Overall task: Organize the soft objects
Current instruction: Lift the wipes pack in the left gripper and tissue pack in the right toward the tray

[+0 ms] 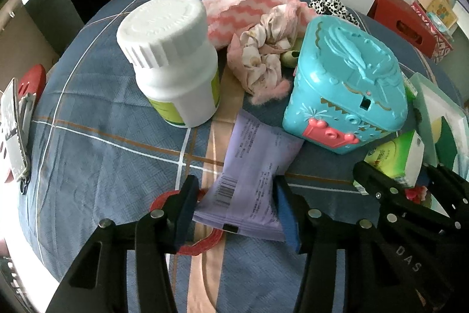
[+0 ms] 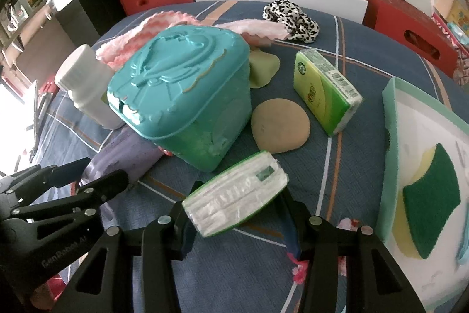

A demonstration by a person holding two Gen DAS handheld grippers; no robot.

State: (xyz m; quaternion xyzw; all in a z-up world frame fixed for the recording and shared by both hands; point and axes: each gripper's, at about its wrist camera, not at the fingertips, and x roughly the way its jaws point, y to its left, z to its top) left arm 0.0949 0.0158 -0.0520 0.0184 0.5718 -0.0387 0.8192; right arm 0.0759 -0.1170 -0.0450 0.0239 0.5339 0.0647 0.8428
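Note:
My left gripper (image 1: pixel 234 195) points down at the blue checked cloth, and a purple packet (image 1: pixel 252 166) lies between its blue pads, which touch both of its sides. The packet rests partly on a red ring (image 1: pixel 202 247). My right gripper (image 2: pixel 237 210) is shut on a green-and-white tissue pack (image 2: pixel 237 195), held tilted just above the cloth. In the left wrist view, that gripper (image 1: pixel 410 195) and its pack (image 1: pixel 395 160) show at the right. Other soft things lie beyond: a pink zigzag cloth (image 1: pixel 234 8), a floral scrunchie (image 1: pixel 263 49), a leopard scrunchie (image 2: pixel 290 16) and a tan round pad (image 2: pixel 280 125).
A teal plastic box (image 1: pixel 346 84) and a white bottle (image 1: pixel 176 57) stand mid-table. A second tissue pack (image 2: pixel 325 90) lies by a pale green tray (image 2: pixel 390 137) holding a green-and-yellow sponge (image 2: pixel 431 195). Red bags and boxes crowd the far side.

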